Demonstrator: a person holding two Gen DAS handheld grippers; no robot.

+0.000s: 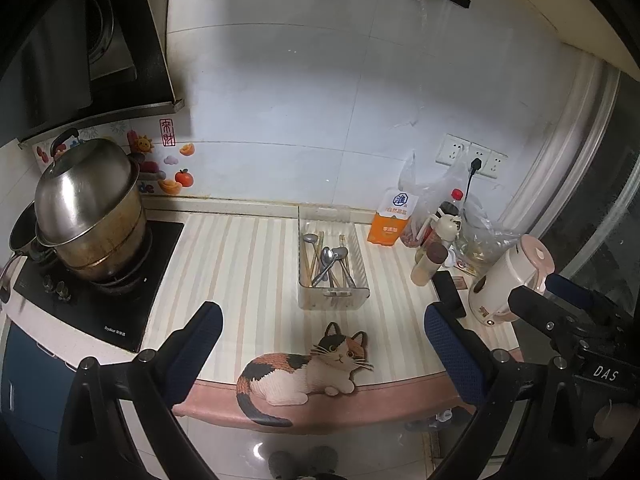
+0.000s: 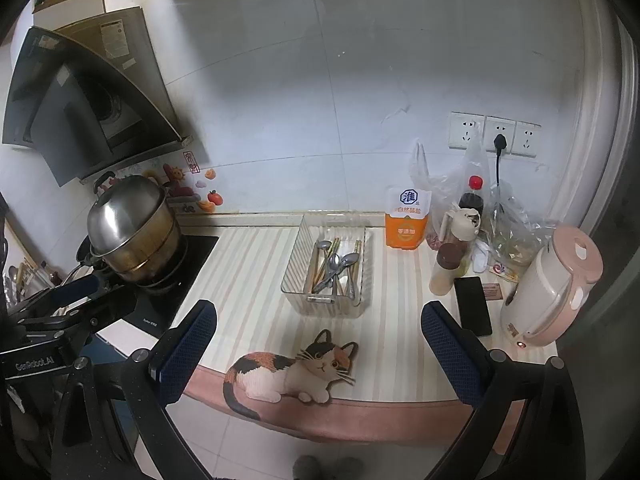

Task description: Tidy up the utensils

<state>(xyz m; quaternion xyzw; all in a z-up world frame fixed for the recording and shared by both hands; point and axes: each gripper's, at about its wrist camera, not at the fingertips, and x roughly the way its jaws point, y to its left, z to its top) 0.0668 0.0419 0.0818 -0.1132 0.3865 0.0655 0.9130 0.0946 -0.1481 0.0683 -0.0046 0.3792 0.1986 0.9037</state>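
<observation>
A clear plastic tray (image 1: 362, 264) stands on the striped mat, holding several metal spoons (image 1: 329, 261) and wooden chopsticks (image 1: 306, 261) jumbled together. It also shows in the right wrist view (image 2: 294, 272), with the spoons (image 2: 338, 265) and chopsticks (image 2: 357, 249) inside. My left gripper (image 1: 323, 314) is open and empty, held back over the counter's front edge, short of the tray. My right gripper (image 2: 319, 314) is open and empty, at a similar distance from the tray.
A steel pot (image 1: 90, 216) sits on the black hob at left. At right stand an orange salt bag (image 1: 391, 220), bottles (image 1: 428, 266), plastic bags, a black phone (image 2: 473, 305) and a pink kettle (image 2: 554, 288). A cat picture (image 1: 308, 372) marks the mat's front edge.
</observation>
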